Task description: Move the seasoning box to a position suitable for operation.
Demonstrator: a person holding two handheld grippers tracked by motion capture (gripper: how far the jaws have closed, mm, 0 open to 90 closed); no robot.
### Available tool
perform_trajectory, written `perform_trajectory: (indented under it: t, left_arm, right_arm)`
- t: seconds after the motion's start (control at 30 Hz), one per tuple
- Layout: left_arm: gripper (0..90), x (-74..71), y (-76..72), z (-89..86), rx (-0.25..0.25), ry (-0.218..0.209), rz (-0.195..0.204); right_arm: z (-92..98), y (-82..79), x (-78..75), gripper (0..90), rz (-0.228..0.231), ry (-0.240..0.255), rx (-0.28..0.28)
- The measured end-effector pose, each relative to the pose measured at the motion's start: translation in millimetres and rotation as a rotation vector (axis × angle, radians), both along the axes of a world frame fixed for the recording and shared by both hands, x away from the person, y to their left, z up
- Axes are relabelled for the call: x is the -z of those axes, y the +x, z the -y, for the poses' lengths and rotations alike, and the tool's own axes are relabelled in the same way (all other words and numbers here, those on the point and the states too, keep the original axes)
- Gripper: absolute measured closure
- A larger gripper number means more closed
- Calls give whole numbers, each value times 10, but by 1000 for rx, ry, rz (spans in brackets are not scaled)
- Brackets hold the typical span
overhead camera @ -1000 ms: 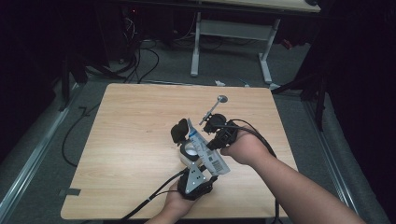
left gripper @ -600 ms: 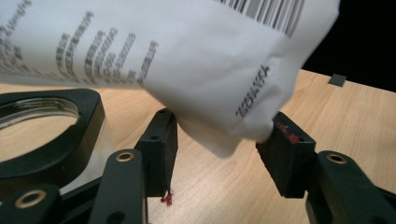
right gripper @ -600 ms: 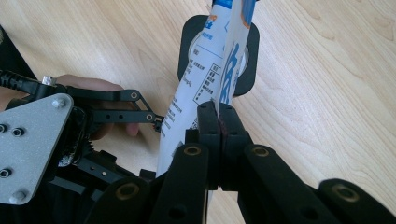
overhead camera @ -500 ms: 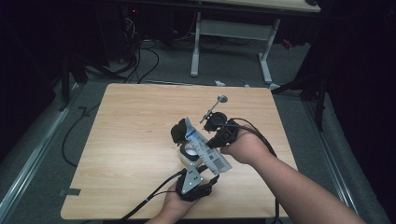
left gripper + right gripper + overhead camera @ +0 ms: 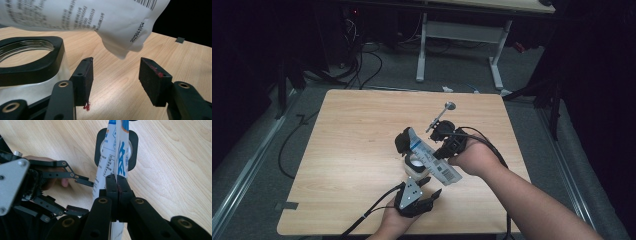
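My right gripper [image 5: 117,182] is shut on a white printed pouch [image 5: 117,157], pinching it mid-length above the table; in the high view the pouch [image 5: 434,162] runs slantwise, barcode end toward me. Below its far end stands a clear jar with a black threaded rim [image 5: 30,60], also seen past the jaws in the right gripper view [image 5: 100,145]. My left gripper [image 5: 116,72] sits low beside the jar, under the pouch's near corner. Its jaws have just been opening and nothing is between them. It shows at the table's front [image 5: 432,185].
A metal spoon [image 5: 443,113] lies on the wooden table [image 5: 352,150] just beyond my right hand. A white round thing [image 5: 416,162] shows under the pouch. Cables trail off the front edge. A white desk frame [image 5: 497,65] stands on the floor behind.
The left gripper's jaws stand a little wider than a second ago. The right hand and the pouch have stayed where they were.
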State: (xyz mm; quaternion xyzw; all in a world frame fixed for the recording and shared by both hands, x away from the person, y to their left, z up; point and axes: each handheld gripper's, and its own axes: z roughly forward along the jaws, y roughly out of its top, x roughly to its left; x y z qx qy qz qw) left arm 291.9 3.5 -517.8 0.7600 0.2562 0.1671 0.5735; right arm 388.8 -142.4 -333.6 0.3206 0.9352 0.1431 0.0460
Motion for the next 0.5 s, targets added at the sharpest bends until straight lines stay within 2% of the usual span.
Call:
perform_trajectory:
  t: [0.27, 0.5]
  left_arm:
    - [456, 15, -16, -107, -10, 7, 0]
    - [453, 0, 10, -333, -41, 19, 4]
  right_arm:
    - [26, 11, 39, 900, -4, -3, 3]
    - [62, -3, 92, 900, -6, -6, 7]
